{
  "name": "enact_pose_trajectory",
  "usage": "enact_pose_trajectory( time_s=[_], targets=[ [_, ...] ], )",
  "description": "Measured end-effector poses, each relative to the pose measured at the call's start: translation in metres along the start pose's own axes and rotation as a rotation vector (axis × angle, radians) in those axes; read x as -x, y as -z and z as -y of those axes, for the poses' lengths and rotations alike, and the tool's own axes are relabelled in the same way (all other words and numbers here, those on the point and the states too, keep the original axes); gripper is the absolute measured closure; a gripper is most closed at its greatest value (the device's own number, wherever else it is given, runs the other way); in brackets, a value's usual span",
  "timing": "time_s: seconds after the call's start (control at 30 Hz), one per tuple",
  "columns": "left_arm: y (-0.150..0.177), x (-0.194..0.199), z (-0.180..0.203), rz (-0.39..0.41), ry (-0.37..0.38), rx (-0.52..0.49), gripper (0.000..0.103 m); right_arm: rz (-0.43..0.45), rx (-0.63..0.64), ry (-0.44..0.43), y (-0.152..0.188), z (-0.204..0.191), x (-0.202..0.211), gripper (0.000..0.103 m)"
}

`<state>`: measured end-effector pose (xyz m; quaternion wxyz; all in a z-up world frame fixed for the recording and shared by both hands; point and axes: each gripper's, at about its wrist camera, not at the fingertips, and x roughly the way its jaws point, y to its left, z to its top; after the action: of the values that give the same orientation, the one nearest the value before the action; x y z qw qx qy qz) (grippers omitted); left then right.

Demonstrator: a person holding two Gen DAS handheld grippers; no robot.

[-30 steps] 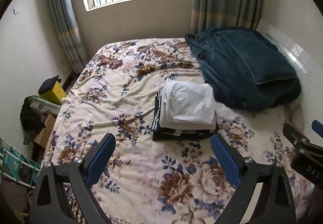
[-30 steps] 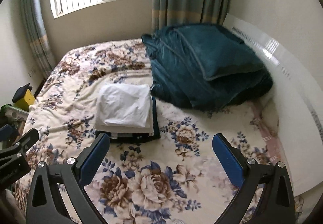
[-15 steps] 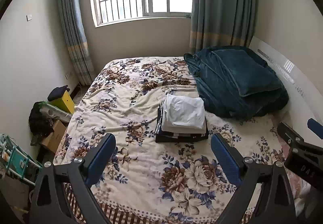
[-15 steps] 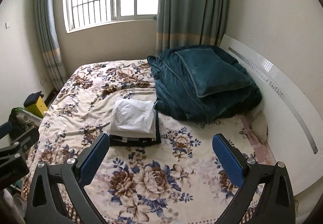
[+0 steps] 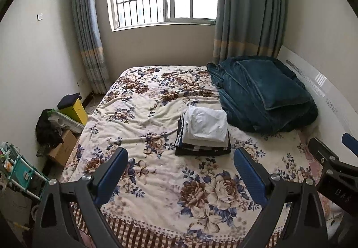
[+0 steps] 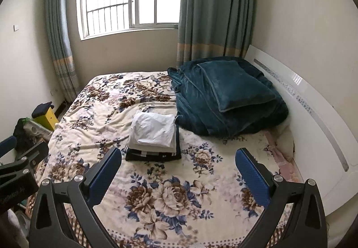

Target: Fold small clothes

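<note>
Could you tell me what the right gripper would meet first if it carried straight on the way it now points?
Probably the floral bedspread: the open, empty right gripper points down at its bare near part, short of the stack of folded clothes. Nothing stands between, though depth is hard to judge in this fisheye view.

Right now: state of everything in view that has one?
left hand-held gripper: open, empty, above the bed's near edge
right hand-held gripper: open, empty
stack of clothes: folded, piled, white piece on top, dark one at the bottom
teal blanket: folded in a heap by the headboard
floral bedspread: spread, wrinkled
curtains: drawn apart
</note>
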<state>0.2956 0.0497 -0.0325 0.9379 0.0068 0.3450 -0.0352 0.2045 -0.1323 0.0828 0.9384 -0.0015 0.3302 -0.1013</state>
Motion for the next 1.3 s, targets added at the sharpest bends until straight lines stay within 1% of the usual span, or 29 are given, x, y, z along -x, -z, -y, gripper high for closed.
enact_pose_trajectory(
  time_s=[0.07,0.47,0.63,1.3],
  targets=[
    [0.001,0.0,-0.001,-0.001,-0.005,0.0,0.0,0.002,0.002,-0.004,0.0,0.0,-0.001,0.0],
    [0.0,0.003,-0.002,0.009,-0.023,0.007,0.0,0.003,0.0,-0.016,0.0,0.001,-0.011,0.0],
    [-0.006,0.003,-0.003,0.013,-0.03,0.004,0.0,0.005,-0.001,-0.018,-0.001,0.002,-0.014,0.0],
    [-0.018,-0.002,-0.005,0.021,-0.012,-0.008,0.0,0.008,-0.001,-0.012,-0.004,0.0,-0.02,0.0]
  ],
)
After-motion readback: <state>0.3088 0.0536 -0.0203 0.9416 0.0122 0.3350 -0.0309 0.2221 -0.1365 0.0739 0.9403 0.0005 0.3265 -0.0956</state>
